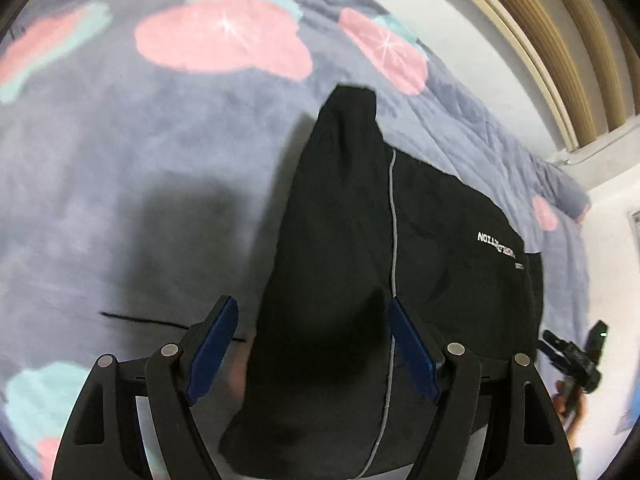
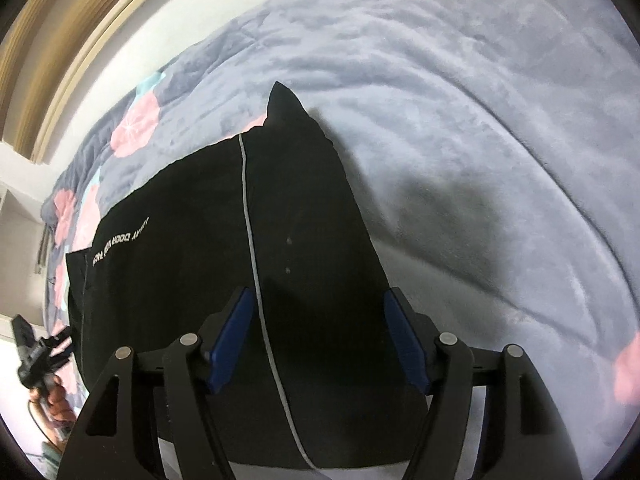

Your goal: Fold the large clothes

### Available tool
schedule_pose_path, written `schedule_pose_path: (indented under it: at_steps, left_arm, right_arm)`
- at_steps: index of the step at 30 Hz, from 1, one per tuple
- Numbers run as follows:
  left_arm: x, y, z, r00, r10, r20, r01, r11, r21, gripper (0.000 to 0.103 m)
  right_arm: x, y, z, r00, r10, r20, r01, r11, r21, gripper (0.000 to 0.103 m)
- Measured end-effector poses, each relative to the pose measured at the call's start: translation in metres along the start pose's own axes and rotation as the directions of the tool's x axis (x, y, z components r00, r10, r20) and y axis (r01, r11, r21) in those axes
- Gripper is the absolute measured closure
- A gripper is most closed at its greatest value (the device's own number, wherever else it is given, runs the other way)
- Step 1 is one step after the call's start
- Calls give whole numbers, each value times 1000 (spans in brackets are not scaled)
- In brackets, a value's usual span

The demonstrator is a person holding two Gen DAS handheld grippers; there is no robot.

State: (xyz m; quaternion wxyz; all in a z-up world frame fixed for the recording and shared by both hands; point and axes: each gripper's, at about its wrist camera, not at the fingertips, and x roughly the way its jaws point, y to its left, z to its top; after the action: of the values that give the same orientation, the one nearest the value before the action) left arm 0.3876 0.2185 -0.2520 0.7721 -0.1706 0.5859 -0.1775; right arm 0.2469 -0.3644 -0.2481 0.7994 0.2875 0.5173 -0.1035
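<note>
A large black garment (image 1: 360, 240) with a thin grey seam stripe and white lettering lies spread on the bed; it also shows in the right wrist view (image 2: 280, 248). My left gripper (image 1: 312, 312) is open, its blue pads (image 1: 212, 352) on either side of the cloth's near left part, just above it. My right gripper (image 2: 318, 300) is open too, its blue pads (image 2: 404, 344) straddling the cloth's near right part. I cannot tell if the pads touch the cloth. Each gripper appears small at the other view's edge, the right one (image 1: 576, 356) and the left one (image 2: 36, 356).
A grey-blue plush blanket (image 1: 140, 160) with pink and teal blotches covers the bed (image 2: 500, 140). A white wall and a wooden frame (image 1: 560, 40) lie beyond the far edge. A thin dark cord (image 1: 136, 320) lies on the blanket left of the garment.
</note>
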Motion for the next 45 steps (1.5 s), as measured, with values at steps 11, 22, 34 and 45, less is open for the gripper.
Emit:
schedule_pose_path:
  at_steps: [11, 22, 34, 45]
  left_arm:
    - [45, 9, -2, 993, -80, -90, 76, 996, -44, 24]
    - [67, 26, -1, 967, -216, -132, 197, 970, -141, 16]
    - [77, 34, -2, 906, -386, -170, 339, 907, -251, 12]
    - [74, -2, 4, 945, -306, -117, 288, 946, -152, 59]
  right_arm:
    - [44, -12, 16, 995, 77, -64, -77, 997, 4, 15]
    - [102, -45, 13, 910, 384, -157, -346, 912, 221, 2]
    - [110, -23, 15, 861, 437, -260, -416, 899, 134, 1]
    - [102, 10, 21, 875, 436, -210, -439, 898, 35, 46]
